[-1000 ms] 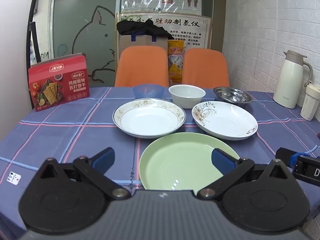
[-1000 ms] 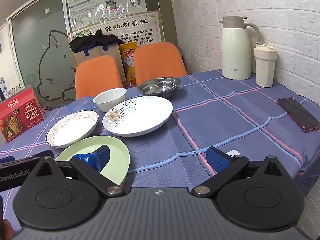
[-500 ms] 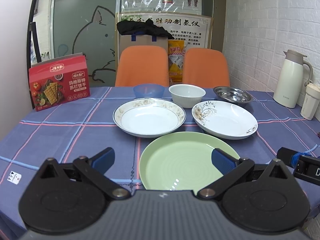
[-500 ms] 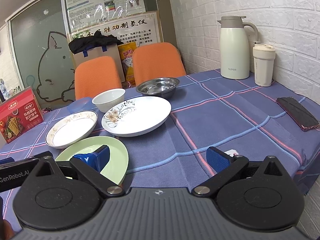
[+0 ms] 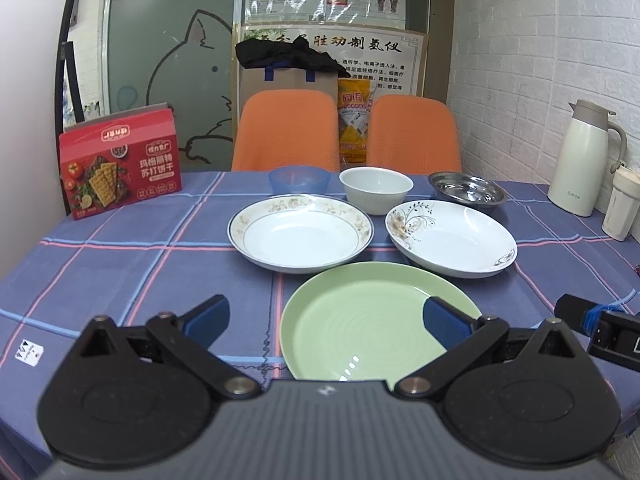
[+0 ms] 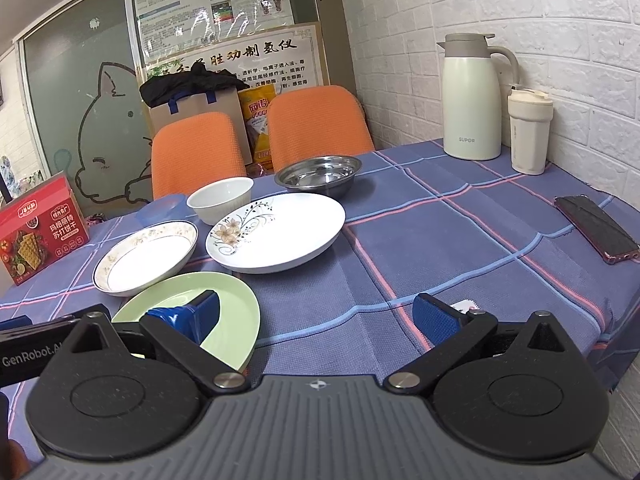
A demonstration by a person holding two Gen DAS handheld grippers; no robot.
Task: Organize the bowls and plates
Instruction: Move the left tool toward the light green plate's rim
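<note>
On my right wrist feed I read "SUPOR" in grey letters low on the cream thermos jug (image 6: 472, 104) by the brick wall. The left gripper's body (image 6: 28, 354), poking into that same feed at the left edge, carries white lettering "GenRobot.A", cut off by the right gripper's linkage. The red cracker box (image 5: 120, 162) on the far left of the table has Chinese characters "玛格丽特 苏打饼干" on its front; its smaller print is too fine for me. The white poster board (image 5: 334, 60) behind the orange chairs is headed with large brush characters ending "胜功制氢仪"; the lines beneath are too small. The yellow packet (image 5: 354, 120) shows red characters I cannot make out.
</note>
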